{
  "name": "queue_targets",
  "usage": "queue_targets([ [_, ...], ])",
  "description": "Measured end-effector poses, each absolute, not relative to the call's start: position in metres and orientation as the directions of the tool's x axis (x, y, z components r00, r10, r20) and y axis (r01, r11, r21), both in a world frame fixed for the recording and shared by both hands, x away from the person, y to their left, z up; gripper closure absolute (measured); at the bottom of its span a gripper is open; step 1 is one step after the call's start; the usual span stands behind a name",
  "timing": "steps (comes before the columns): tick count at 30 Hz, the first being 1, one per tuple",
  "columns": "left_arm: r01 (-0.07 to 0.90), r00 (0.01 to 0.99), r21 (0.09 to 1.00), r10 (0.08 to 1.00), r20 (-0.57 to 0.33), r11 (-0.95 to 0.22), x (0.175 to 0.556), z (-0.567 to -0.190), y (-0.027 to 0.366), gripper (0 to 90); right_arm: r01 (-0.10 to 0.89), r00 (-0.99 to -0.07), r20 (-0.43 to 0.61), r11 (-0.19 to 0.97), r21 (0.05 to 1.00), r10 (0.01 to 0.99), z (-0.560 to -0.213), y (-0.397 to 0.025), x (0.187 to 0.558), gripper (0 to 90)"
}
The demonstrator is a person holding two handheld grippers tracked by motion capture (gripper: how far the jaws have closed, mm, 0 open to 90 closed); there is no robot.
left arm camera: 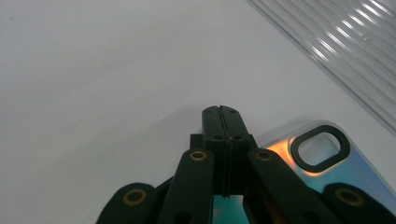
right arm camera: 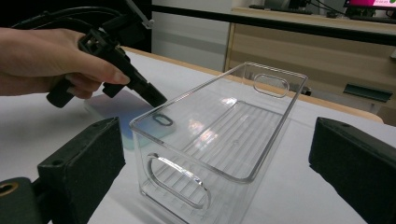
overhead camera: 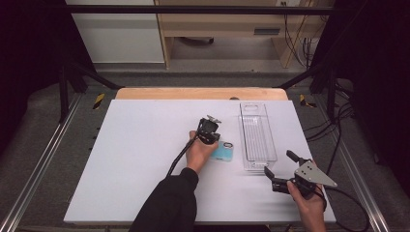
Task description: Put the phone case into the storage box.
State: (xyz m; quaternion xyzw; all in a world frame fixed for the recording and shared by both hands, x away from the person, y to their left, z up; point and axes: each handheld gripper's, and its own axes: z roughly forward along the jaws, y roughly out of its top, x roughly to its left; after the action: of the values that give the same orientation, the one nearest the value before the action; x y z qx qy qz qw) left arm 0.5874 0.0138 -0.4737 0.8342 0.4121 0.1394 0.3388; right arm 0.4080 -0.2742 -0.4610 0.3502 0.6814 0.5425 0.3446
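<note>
An iridescent blue phone case (overhead camera: 225, 151) (left arm camera: 355, 172) lies flat on the white board, just left of a clear plastic bin (overhead camera: 257, 135) (right arm camera: 219, 135). My left gripper (overhead camera: 215, 140) (left arm camera: 224, 115) points down at the case's near-left edge. Its jaws are pressed together with nothing visible between them, and their tip rests at the case's rim. In the right gripper view that left gripper (right arm camera: 155, 99) comes down beside the bin's wall, over the case (right arm camera: 116, 109). My right gripper (overhead camera: 279, 164) (right arm camera: 217, 154) is open, facing the bin's short near end, apart from it.
The white board (overhead camera: 145, 159) covers the table; a wooden strip (overhead camera: 193, 93) shows along its far edge. Cables (overhead camera: 338, 140) trail at the right. Dark frame bars (overhead camera: 72, 82) stand at both sides. The bin's ribbed wall (left arm camera: 345, 46) is close on the left gripper's right.
</note>
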Motion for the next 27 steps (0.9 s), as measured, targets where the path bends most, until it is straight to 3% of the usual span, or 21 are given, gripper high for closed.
queue_targets([
  [27,0.564,0.658,0.699,0.75,-0.06,-0.439,0.524,-0.477,0.044,90.0,0.11,-0.513,-0.075,0.152,0.982,0.855,-0.462,-0.276,0.407,3.5],
])
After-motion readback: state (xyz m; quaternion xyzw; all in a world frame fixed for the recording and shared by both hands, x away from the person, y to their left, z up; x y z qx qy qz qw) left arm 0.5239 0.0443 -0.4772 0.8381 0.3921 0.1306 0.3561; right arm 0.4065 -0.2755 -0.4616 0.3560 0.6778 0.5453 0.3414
